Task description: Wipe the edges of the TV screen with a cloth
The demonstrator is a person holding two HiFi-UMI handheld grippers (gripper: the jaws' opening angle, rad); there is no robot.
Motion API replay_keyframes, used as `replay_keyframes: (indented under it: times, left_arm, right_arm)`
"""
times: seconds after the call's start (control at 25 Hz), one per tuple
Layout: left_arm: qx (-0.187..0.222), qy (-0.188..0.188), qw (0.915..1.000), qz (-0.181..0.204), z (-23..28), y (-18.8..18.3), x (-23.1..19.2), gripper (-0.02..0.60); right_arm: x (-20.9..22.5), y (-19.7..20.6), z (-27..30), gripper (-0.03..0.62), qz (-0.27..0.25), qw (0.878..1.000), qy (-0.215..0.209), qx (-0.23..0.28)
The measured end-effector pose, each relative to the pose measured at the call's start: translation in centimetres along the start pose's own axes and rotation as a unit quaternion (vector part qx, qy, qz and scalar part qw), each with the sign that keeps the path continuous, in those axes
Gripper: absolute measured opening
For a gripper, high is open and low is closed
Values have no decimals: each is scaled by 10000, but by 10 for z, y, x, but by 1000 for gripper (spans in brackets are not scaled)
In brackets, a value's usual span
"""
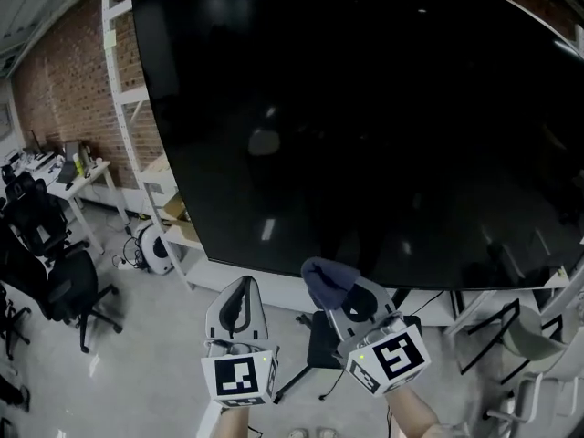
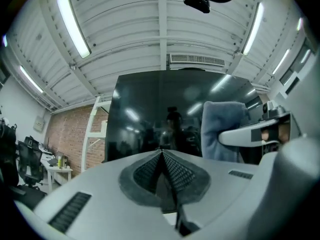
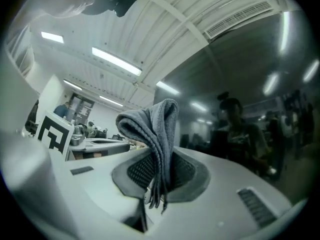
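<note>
A large black TV screen (image 1: 365, 126) fills most of the head view, and its lower edge (image 1: 274, 270) runs just above both grippers. My right gripper (image 1: 342, 297) is shut on a folded grey-blue cloth (image 1: 324, 281), which sticks up from its jaws close below the screen's lower edge. In the right gripper view the cloth (image 3: 152, 129) hangs pinched between the jaws, with the dark screen (image 3: 260, 99) close ahead. My left gripper (image 1: 239, 301) is shut with nothing in it, left of the cloth. The left gripper view shows the screen (image 2: 165, 109) ahead and the cloth (image 2: 222, 131) at the right.
A white shelf frame (image 1: 137, 135) stands behind the screen's left side against a brick wall (image 1: 64, 89). Black office chairs (image 1: 55, 281) and a desk (image 1: 68, 176) stand at the left. A dark stool (image 1: 315, 345) is on the floor below the grippers.
</note>
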State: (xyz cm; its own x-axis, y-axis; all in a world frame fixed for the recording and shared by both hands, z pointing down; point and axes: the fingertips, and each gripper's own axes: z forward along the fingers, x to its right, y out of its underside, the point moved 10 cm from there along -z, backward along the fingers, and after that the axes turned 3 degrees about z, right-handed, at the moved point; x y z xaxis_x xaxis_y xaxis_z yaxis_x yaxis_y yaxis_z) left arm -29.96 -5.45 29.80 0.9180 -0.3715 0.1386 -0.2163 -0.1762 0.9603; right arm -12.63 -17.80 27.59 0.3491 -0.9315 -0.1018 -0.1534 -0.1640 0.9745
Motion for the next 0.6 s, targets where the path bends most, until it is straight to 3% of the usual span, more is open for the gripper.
replay_keyframes:
  times: [0.16, 0.4, 0.6]
  left_arm:
    - [120, -364, 9992, 143, -2, -23, -39, 15]
    - [247, -869, 9957, 201, 0, -43, -99, 15]
    - [359, -965, 9944, 236, 10, -53, -143, 15]
  right_arm:
    - [-31, -28, 58, 46, -99, 9984, -530, 172]
    - [-66, -85, 141, 46, -127, 9940, -982, 470]
    - [-99, -131, 210, 46, -170, 9896, -1307, 583]
